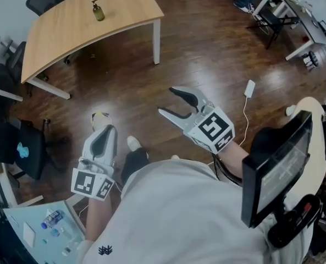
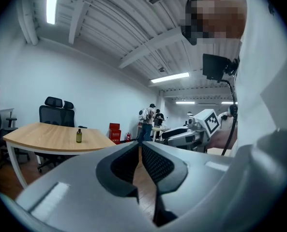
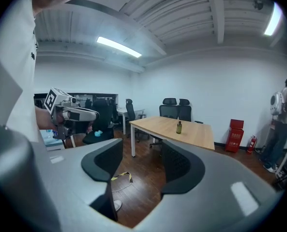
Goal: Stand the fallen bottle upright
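The small olive-green pump bottle (image 1: 98, 10) is on the light wooden table (image 1: 69, 34) in the upper left and seems already upright. Both tools are low in the frame, well apart from it. The left gripper (image 1: 106, 132) has its jaws together, and the right gripper (image 1: 168, 100) is spread and empty. I think a hasty reach could knock the bottle over.

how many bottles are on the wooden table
1. The bottle stands upright near the middle of the wooden table. The table's far edge is cut off in the head view, so another could be hidden there.
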`<state>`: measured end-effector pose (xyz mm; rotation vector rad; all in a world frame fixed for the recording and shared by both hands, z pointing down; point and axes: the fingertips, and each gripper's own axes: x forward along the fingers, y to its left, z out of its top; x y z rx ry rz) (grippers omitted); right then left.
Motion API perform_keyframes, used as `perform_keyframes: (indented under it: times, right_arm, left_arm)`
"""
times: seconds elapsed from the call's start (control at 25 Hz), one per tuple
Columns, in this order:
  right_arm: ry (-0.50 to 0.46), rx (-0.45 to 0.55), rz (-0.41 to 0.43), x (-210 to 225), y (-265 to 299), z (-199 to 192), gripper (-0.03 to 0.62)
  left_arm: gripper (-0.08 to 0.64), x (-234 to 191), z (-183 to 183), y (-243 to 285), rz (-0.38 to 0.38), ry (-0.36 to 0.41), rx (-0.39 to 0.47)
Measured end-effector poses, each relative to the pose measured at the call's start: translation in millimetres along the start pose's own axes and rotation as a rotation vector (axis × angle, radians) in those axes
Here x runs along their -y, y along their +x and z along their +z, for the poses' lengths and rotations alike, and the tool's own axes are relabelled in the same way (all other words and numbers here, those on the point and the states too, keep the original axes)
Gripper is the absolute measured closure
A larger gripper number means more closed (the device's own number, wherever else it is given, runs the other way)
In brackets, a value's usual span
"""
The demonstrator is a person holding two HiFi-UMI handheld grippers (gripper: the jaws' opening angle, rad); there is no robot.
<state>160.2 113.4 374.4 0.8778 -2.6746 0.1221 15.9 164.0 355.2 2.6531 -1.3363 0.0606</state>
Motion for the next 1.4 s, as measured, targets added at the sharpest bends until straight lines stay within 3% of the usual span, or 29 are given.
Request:
perform_keyframes:
  times: [0.28,0.52,1.08,1.4]
  right_arm:
    - [0.021,0.017,0.02,-13.0,-50.4,-10.3,0.341]
    - [-0.001,0.021,0.013,-21.3,-73.5,-10.9,0.356]
    - [-0.008,0.022,-0.003,-29.0,-69.6,-6.4,0.37]
    - [-0.025,-0.01,0.01,-34.3,-27.1,2.2,0.374]
  left_arm:
    - [0.541,54.2,-14.2,-18.8,0.011,-0.017,-0.037]
    - [0.541,75.2,-10.9,-20.5,-0.002,-0.009,-0.04]
    - [0.54,71.1,-11.7,-33.5,-0.002,0.0,-0.047]
    - [0.54,28.8,-14.6,-44.0,0.022,-0.023,-0.045]
